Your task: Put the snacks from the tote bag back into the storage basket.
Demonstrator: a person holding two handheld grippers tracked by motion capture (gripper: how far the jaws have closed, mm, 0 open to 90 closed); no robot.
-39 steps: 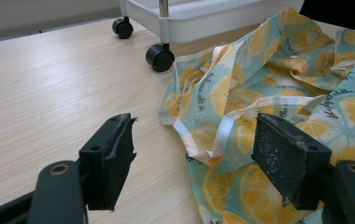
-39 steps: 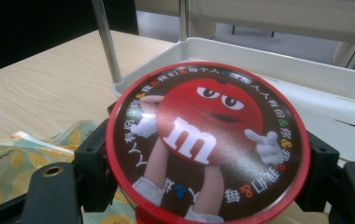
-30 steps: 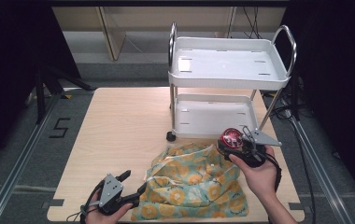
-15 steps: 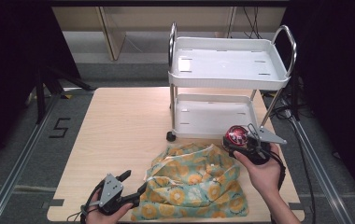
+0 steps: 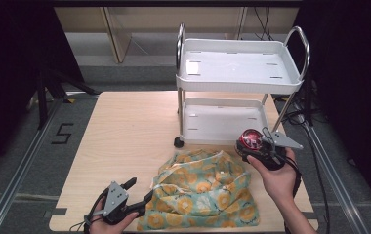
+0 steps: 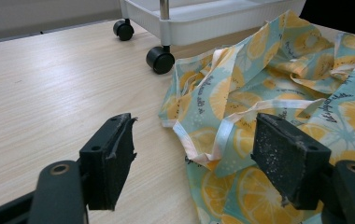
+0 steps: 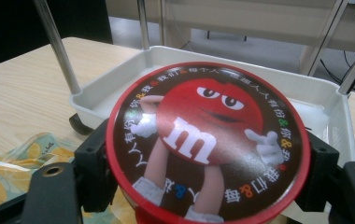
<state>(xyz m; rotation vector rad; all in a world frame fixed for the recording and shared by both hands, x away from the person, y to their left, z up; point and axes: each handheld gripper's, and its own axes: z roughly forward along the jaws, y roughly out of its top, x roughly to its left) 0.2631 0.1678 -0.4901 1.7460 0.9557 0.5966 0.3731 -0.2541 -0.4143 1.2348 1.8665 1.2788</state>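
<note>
One red tin [image 7: 208, 144] between right tongs [image 7: 203, 175]

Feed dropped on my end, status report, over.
Right gripper shut on red tin, above bag's edge. Left gripper open at fruit-print bag. White cart just beyond.

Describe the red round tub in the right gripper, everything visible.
The tub is round with a red rim; its dark brown lid shows a red cartoon candy figure with a white "m" and a ring of coloured characters. The right gripper clamps it by its sides, lid facing the gripper's camera, above the fruit-print bag, near the cart's lower tray.
</note>
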